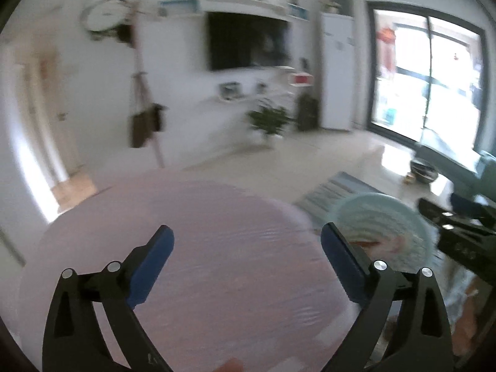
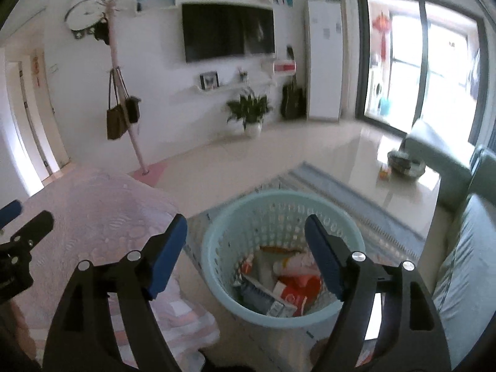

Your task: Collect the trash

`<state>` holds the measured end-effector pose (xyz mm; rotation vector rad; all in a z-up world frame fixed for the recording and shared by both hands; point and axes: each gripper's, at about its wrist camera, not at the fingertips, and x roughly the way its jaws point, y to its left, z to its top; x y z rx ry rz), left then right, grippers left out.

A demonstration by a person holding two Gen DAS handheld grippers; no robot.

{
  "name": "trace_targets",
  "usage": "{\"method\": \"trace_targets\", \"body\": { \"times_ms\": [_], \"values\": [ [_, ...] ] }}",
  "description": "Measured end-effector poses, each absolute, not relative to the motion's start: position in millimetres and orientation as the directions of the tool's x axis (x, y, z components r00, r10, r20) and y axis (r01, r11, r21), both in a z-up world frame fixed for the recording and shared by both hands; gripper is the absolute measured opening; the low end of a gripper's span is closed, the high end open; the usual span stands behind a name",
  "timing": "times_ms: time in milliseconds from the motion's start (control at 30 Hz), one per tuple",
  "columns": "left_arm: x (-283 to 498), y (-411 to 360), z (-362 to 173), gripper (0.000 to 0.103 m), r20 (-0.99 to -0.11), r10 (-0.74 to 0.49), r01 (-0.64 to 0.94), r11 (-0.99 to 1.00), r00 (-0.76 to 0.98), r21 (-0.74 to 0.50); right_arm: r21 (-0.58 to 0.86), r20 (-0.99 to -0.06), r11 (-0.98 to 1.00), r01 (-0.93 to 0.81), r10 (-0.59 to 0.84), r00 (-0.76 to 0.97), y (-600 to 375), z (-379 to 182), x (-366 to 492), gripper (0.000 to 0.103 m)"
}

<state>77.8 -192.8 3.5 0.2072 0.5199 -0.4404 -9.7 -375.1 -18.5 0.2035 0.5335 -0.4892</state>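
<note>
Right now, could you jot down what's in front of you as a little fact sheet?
place: living room, wall TV, potted plant
bin: pale blue basket on the floor, beside the pink-covered surface
inside the bin: red and white packets and wrappers
left tongs: open, empty, over the pink-covered surface
right tongs: open, empty, above the basket
sharpness: left view blurred

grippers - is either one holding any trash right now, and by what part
Nothing is held. The left gripper and right gripper both stand open with nothing between their fingers; the trash lies in the blue basket.
</note>
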Motion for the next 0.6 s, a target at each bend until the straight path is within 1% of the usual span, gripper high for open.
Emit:
{"method": "trace_targets", "body": {
  "times_ms": [133, 200, 300, 367, 467, 600],
  "values": [
    [77.3, -165.4, 2.4, 0.094, -0.475, -0.273, 0.359, 0.928, 0.837, 0.100, 0.028, -0.476, 0.878, 0.479, -0.409, 0.778, -348.5, -14.1, -9.0, 0.074],
    [79.2, -155.3, 0.5, 0.094, -0.465, -0.240, 0.317, 0.944, 0.852, 0.093, 0.018, -0.465, 0.885, 0.464, -0.404, 0.788, -340.7, -13.1, -6.0, 0.074],
    [86.9, -141.6, -3.8, 0.094, -0.455, -0.223, 0.275, 0.960, 0.862, 0.050, 0.002, -0.447, 0.891, 0.454, -0.405, 0.797, -332.2, -12.4, -2.0, 0.074],
    [88.5, -137.8, -6.9, 0.094, -0.441, -0.207, 0.252, 0.967, 0.873, 0.045, -0.004, -0.435, 0.891, 0.453, -0.410, 0.802, -329.1, -11.6, -0.9, 0.074],
    [92.3, -135.3, -12.8, 0.094, -0.434, -0.215, 0.247, 0.969, 0.875, 0.019, -0.006, -0.430, 0.894, 0.449, -0.407, 0.806, -327.8, -13.9, 1.0, 0.074],
    [90.5, -136.7, -16.7, 0.094, -0.420, -0.212, 0.244, 0.969, 0.883, 0.023, -0.017, -0.433, 0.893, 0.450, -0.412, 0.801, -327.4, -14.6, 3.3, 0.074]
  ]
}}
